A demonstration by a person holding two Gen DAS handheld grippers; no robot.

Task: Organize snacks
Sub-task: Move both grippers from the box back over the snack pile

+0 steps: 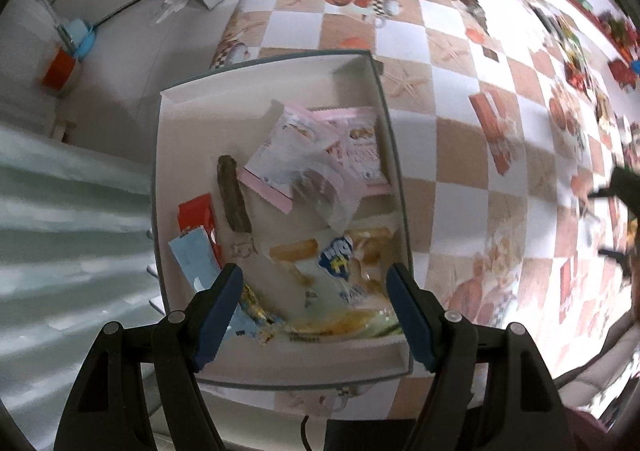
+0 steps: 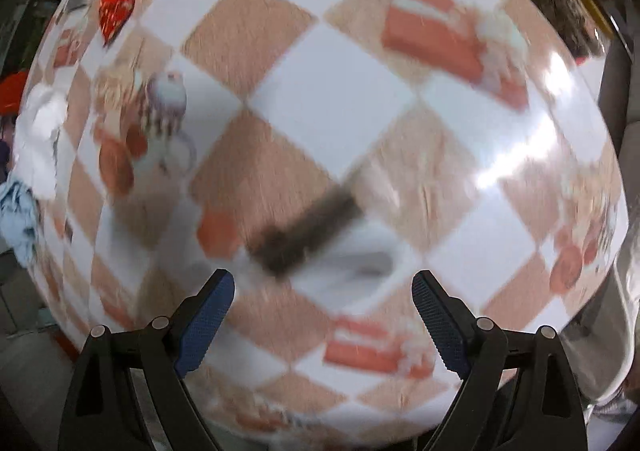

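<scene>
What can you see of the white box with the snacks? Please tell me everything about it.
The box is a shallow open tray, white inside with a grey-blue outer rim, and looks like cardboard. It has no lid on it. It lies flat on the checked tablecloth near the table's edge. Inside lie pink-and-white packets, a dark brown bar, a red pack, a light blue wrapper and a clear bag of golden biscuits. The open left gripper hangs above it without touching.

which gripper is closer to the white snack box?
Left. The left gripper hangs open right over the white snack box; the right gripper is off over the checkered tablecloth, box not in its view.
</scene>
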